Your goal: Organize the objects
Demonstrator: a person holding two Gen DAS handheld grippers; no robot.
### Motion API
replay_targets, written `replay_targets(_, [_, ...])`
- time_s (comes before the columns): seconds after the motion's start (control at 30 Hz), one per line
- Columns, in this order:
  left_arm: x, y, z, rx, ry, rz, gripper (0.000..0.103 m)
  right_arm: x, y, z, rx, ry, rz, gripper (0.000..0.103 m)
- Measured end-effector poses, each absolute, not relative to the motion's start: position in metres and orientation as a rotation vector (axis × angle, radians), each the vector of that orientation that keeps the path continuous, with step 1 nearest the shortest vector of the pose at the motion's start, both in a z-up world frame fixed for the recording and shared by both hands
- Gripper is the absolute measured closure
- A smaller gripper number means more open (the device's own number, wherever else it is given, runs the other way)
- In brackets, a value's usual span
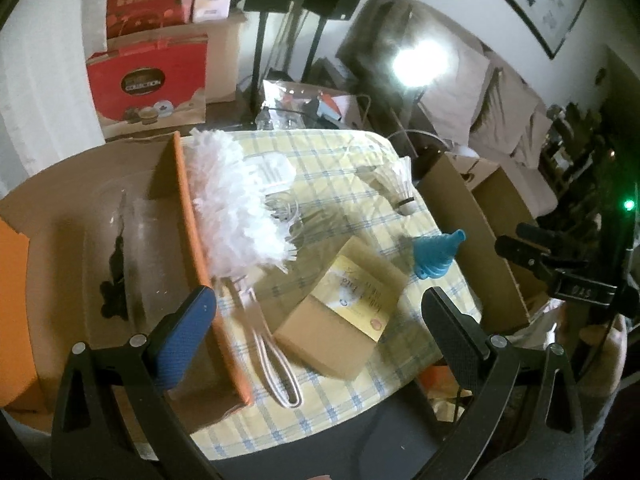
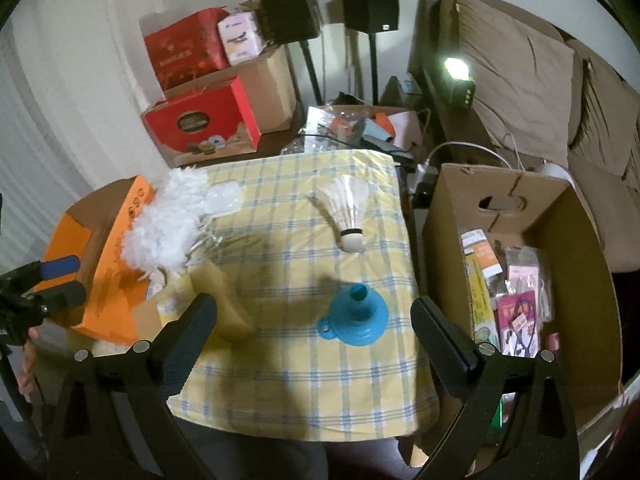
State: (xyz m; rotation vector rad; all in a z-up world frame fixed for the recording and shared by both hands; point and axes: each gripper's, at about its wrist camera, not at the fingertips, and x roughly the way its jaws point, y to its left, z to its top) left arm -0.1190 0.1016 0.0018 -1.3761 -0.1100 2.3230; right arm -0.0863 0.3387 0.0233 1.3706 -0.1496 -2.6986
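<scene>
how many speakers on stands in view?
2. Both black, side by side against the back wall behind the table: left speaker, right speaker. Clutter may hide others.

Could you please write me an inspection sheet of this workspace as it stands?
Surface: yellow checked tablecloth over a small table.
Job's things: blue funnel and shuttlecock stand apart on the cloth; white feather duster leans on the orange-edged box; a small tan box lies beside its handle.
Clutter: cardboard box to the right holds packets.
Grippers: left gripper open, empty; right gripper open, empty, above the funnel.
Cables: white cable behind the right box.
Surroundings: red gift boxes, two speakers on stands, sofa cushions.
</scene>
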Motion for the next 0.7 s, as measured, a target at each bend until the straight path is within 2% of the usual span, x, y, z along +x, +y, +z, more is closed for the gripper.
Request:
replay_targets(0.3, [-0.121,0.140,-0.027,-1.402,0.036,2.259,0.001,-0.091,0.354,-0.001,1.407,-0.178,-2.707,0.005])
replay_targets(0.5, [-0.120,0.154,-0.040,-1.410,0.123,2.220,0.001,-0.082,0.355,0.008,1.313,-0.214,-2.737,0.006])
replay_targets(0.7, [-0.115,0.171,-0.055,-1.419,0.240,2.178,0.001,-0.082,0.338,0.010,1.270,-0.267,-2.637,0.013])
